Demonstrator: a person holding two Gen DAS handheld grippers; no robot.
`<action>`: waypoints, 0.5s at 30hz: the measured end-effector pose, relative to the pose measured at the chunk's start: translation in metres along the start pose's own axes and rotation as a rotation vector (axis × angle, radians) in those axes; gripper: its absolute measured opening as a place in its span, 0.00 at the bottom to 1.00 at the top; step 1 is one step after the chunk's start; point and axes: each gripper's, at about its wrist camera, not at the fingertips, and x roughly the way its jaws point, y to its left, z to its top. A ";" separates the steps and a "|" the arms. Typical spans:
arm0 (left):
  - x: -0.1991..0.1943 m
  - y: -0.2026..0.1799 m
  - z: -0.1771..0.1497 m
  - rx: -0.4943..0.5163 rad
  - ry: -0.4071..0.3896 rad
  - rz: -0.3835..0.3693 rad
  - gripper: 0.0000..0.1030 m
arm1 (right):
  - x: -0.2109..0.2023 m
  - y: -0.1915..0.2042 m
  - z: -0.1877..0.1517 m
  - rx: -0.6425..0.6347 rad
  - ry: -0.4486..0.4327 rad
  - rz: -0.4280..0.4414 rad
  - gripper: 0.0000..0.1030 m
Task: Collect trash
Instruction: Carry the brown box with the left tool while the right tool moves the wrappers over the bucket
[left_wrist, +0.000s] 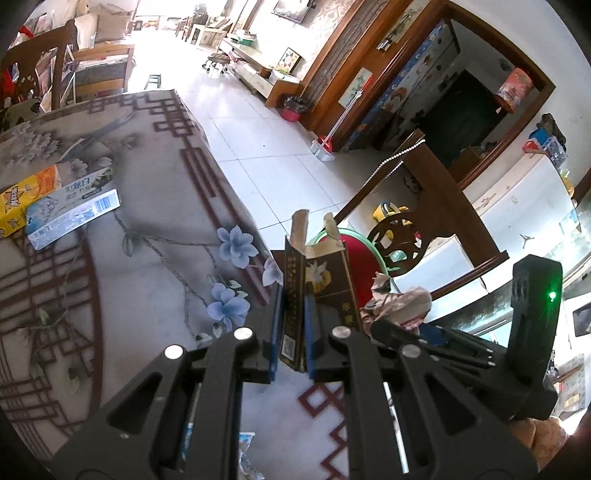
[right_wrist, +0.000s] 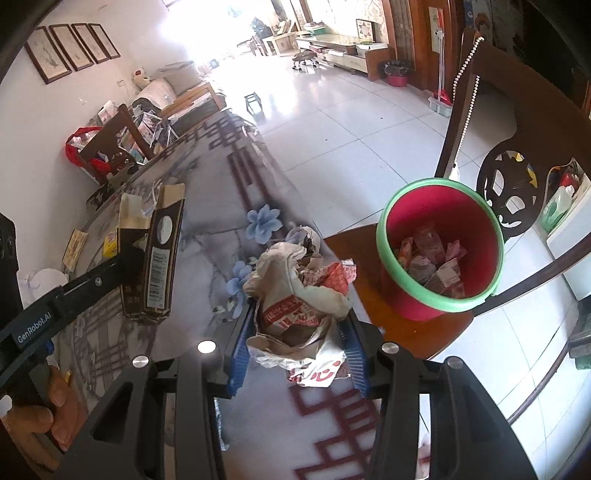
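Left wrist view: the left gripper (left_wrist: 291, 325) pinches a dark carton (left_wrist: 314, 291) between its blue pads, the carton standing upright with its long axis running away from the camera and its torn-open flaps at the far end. It hangs over the right edge of the table (left_wrist: 129, 295), whose cloth shows blue flowers and a brown lattice. Far left on the cloth lie a flat blue-and-white box (left_wrist: 74, 212) and an orange packet (left_wrist: 26, 199) touching it, both well apart from the carton. Just right of the carton sits the crumpled wrapper (left_wrist: 399, 301) with the right gripper's black body behind it. The rim of the red bin (left_wrist: 351, 240) peeks out past the carton, in front of a carved chair (left_wrist: 399, 240). Tiled floor stretches beyond.

Right wrist view: the right gripper (right_wrist: 299, 339) squeezes a wad of crumpled white-and-red wrapper (right_wrist: 299, 295) between its blue fingers (right_wrist: 240, 350), near the table's (right_wrist: 207, 221) right edge. The wad bulges up and away from the jaws, with no clear long axis. To the right, on the wooden chair seat (right_wrist: 369, 295), stands the red bin with a green rim (right_wrist: 439, 251), upright, mouth open, crumpled paper inside. Nothing lies between wad and bin. At the left the left gripper (right_wrist: 122, 266) holds the dark carton (right_wrist: 155, 262), upright, barcode side showing. A hand (right_wrist: 48, 410) grips its handle at the lower left.
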 end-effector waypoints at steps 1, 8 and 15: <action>0.004 -0.002 0.002 -0.001 0.003 0.002 0.10 | 0.000 -0.003 0.002 0.001 0.000 0.000 0.43; 0.024 -0.015 0.009 0.000 0.022 0.009 0.10 | 0.003 -0.024 0.017 0.012 0.002 0.002 0.43; 0.048 -0.041 0.019 0.031 0.042 0.011 0.10 | 0.003 -0.053 0.029 0.046 -0.008 0.002 0.43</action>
